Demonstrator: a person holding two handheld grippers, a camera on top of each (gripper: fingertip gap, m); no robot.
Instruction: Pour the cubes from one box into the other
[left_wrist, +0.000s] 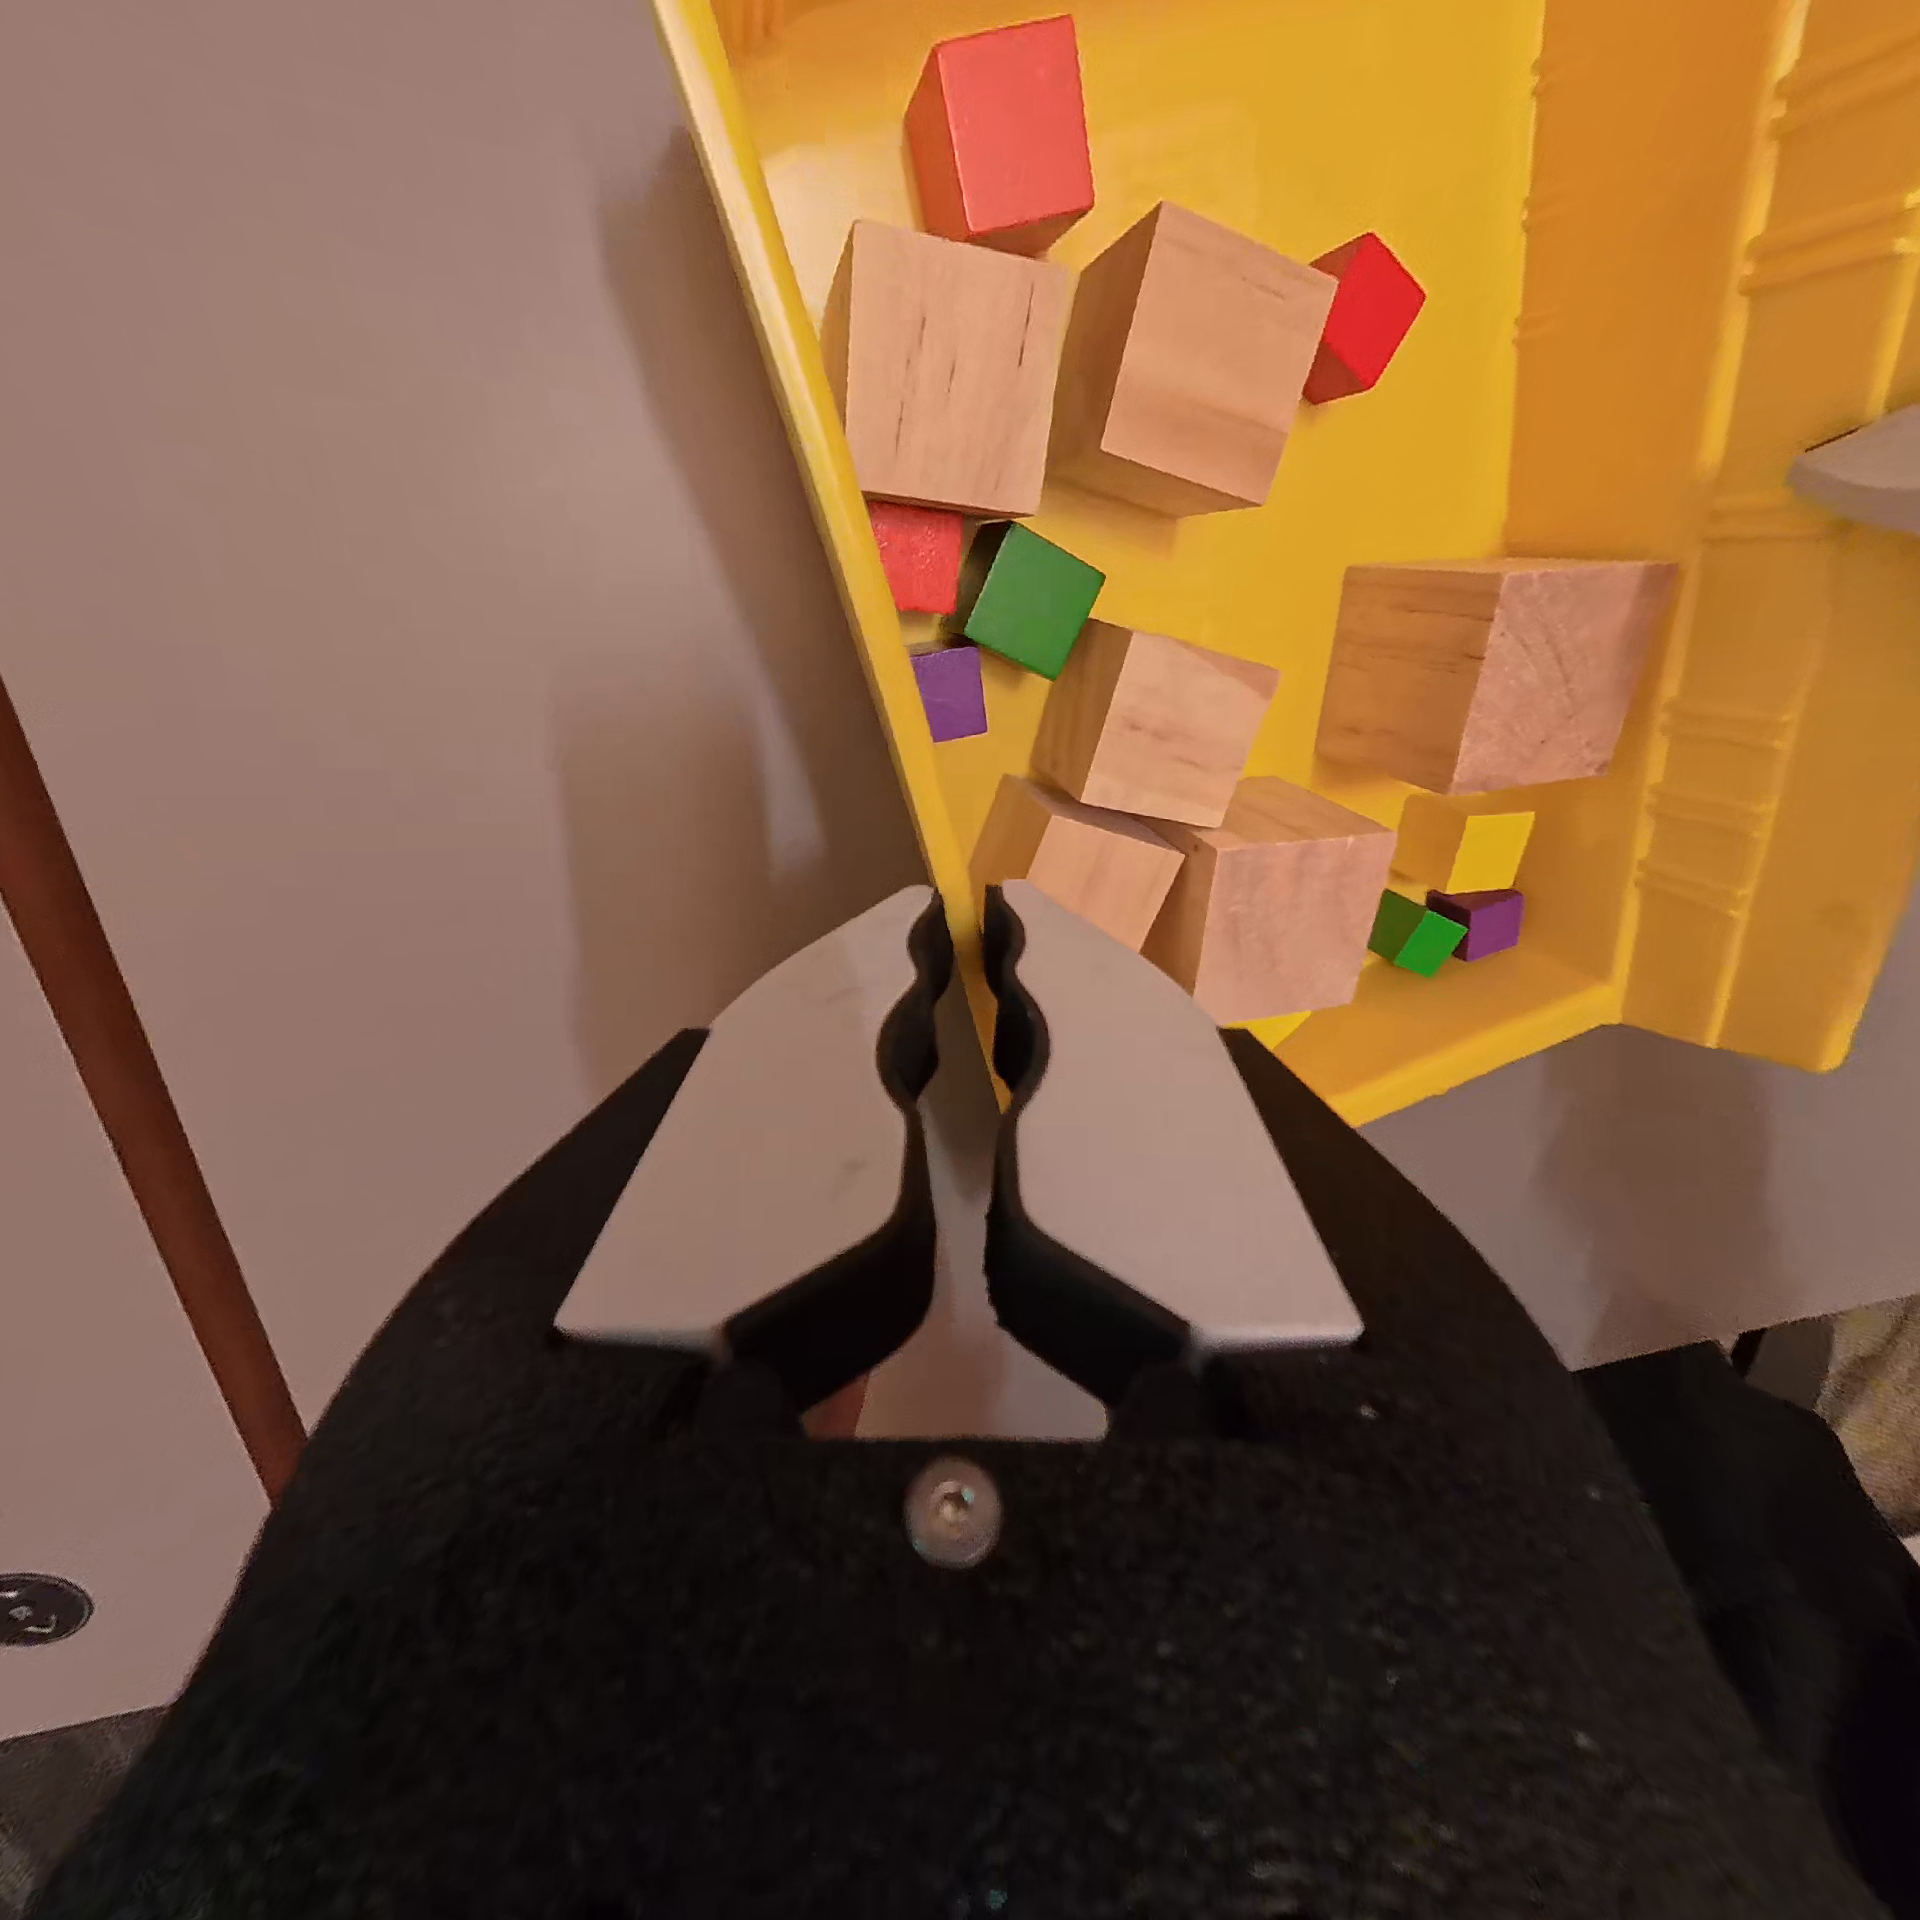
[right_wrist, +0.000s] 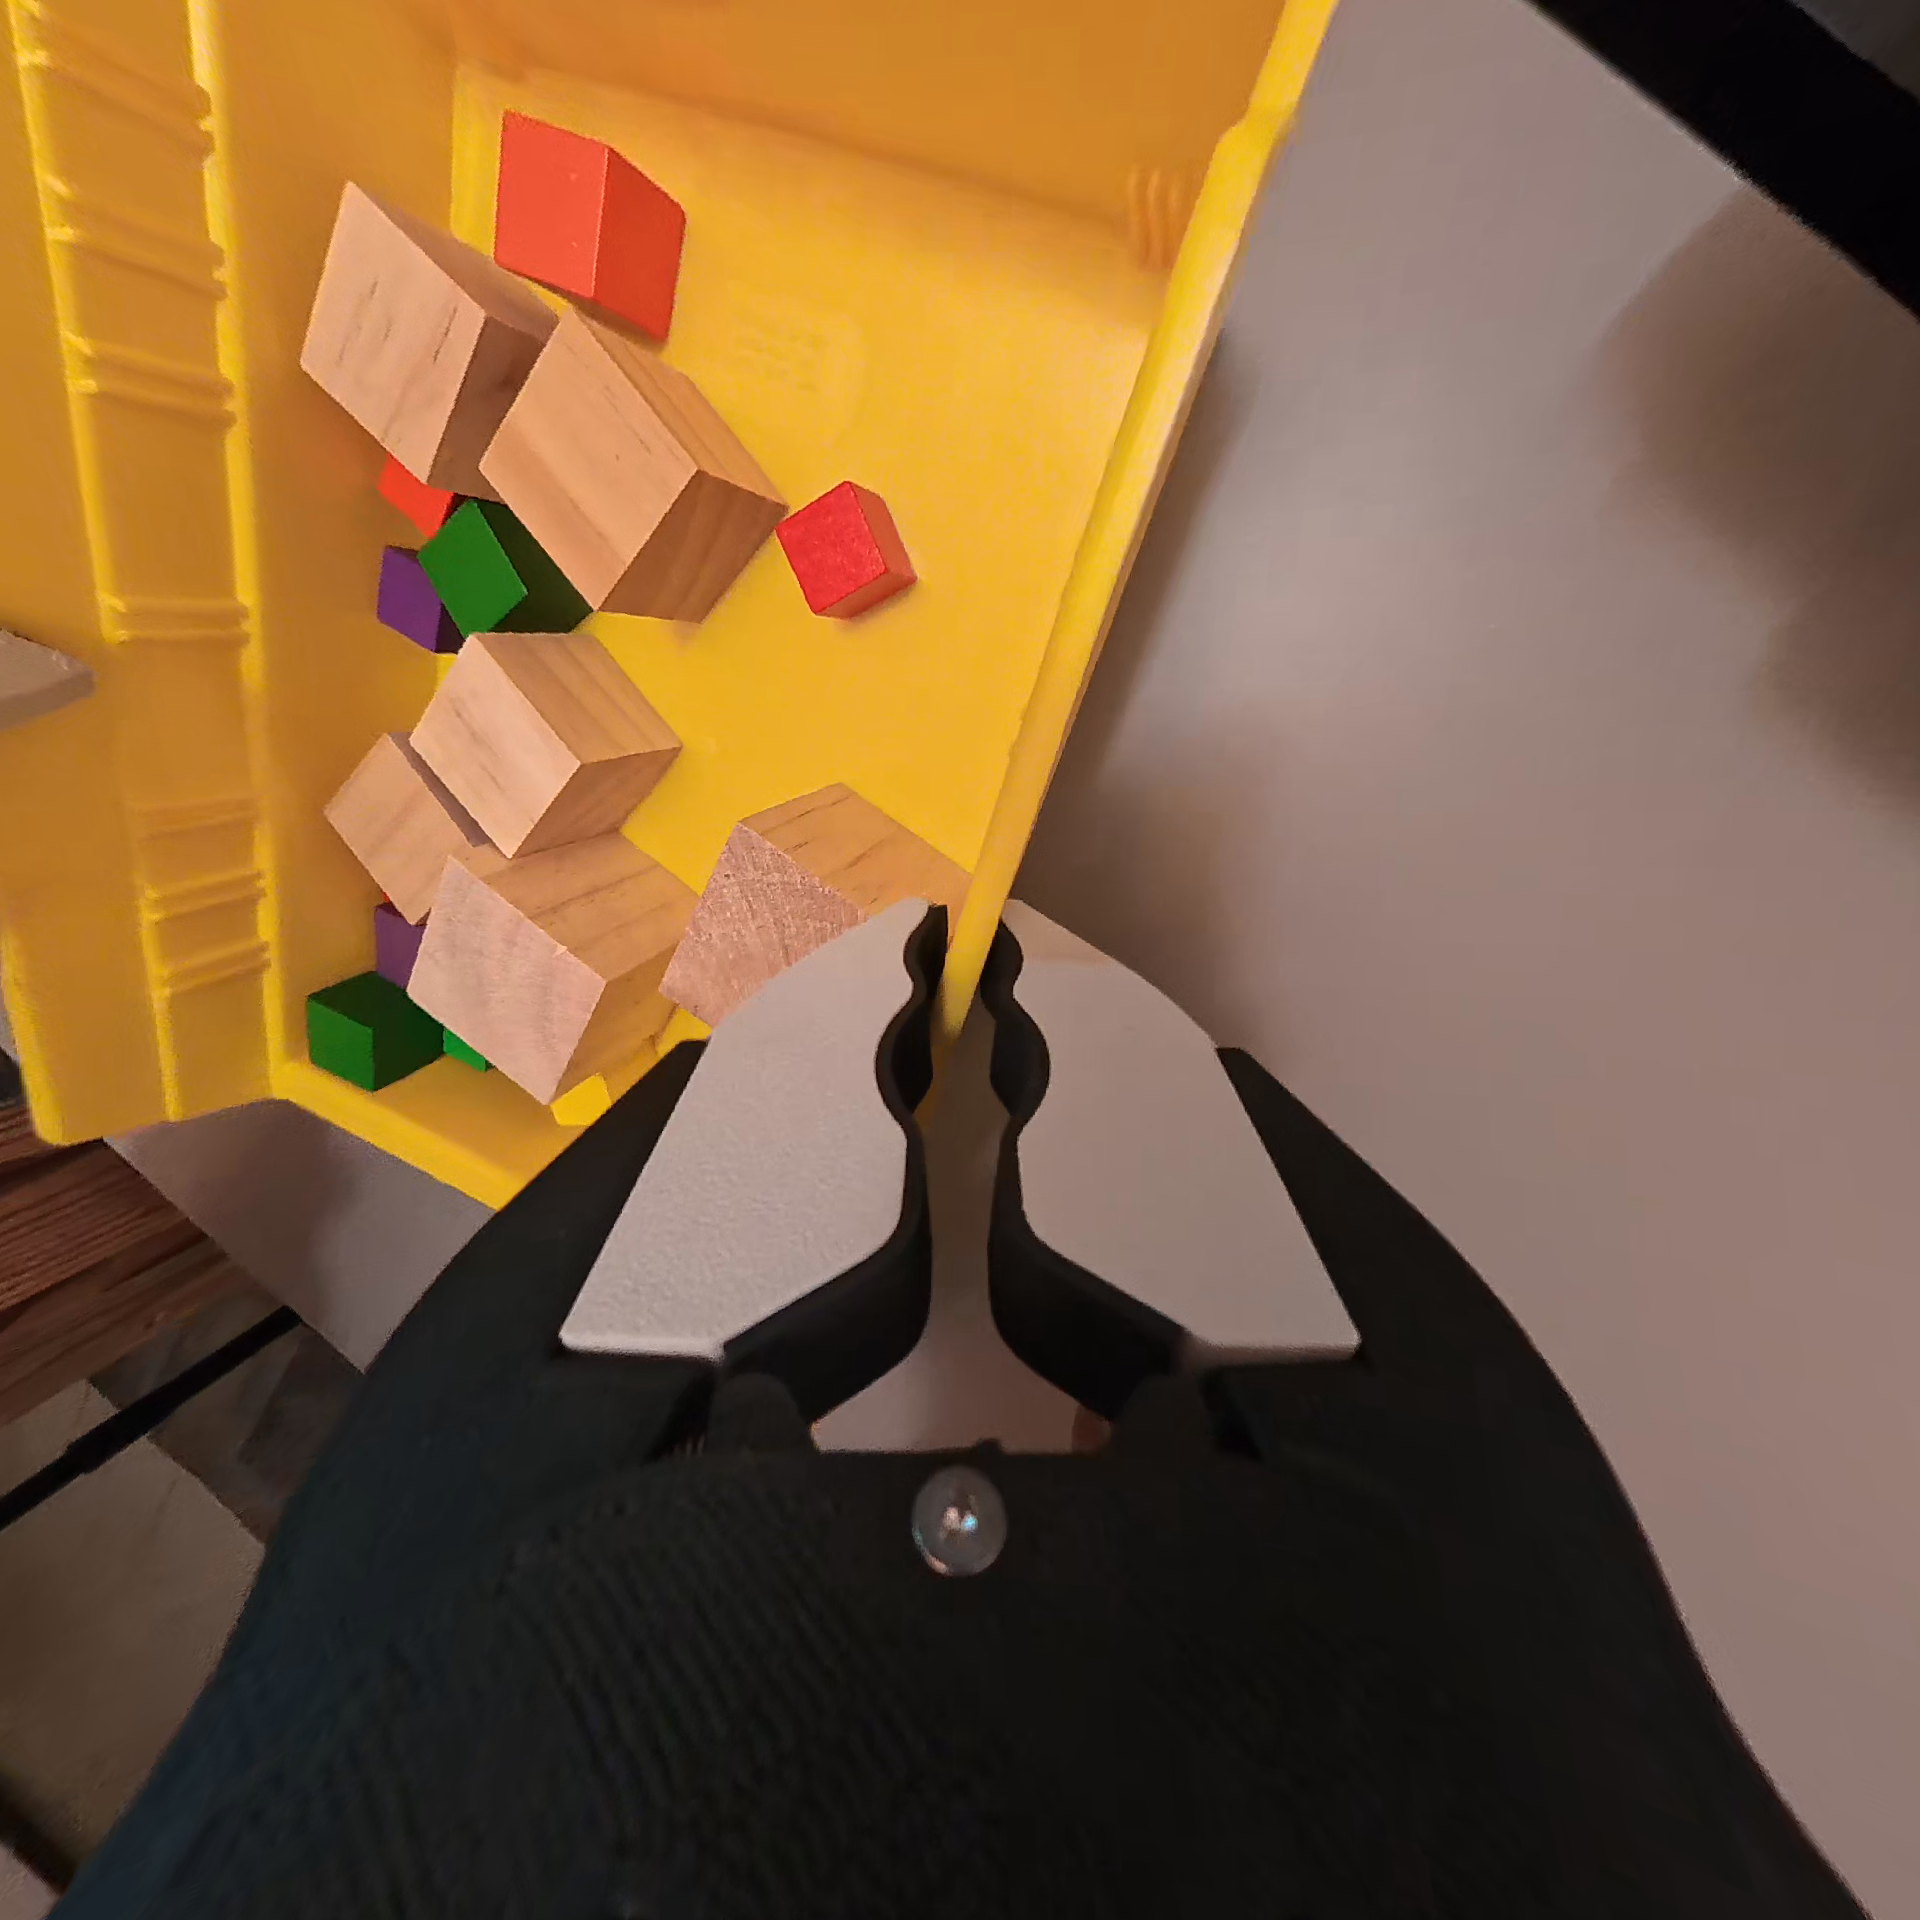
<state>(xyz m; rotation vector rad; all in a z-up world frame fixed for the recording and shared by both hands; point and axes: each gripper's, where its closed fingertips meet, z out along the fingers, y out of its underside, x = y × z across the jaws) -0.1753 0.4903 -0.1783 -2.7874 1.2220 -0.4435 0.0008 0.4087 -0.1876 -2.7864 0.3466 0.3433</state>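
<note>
In the left wrist view, we see our left tongs (left_wrist: 966, 935) clamped on the left wall of the yellow box (left_wrist: 1226, 582), which holds plain wooden cubes (left_wrist: 1190, 358) and smaller red, green, purple and yellow ones. A reddish-brown rod (left_wrist: 135, 1091) crosses the grey counter (left_wrist: 364, 520) at left. In the right wrist view, our right tongs (right_wrist: 971, 940) pinch the box's right wall (right_wrist: 1122, 540); only here do a wooden floor (right_wrist: 94, 1247) and a dark edge (right_wrist: 1766, 94) at far right show.
</note>
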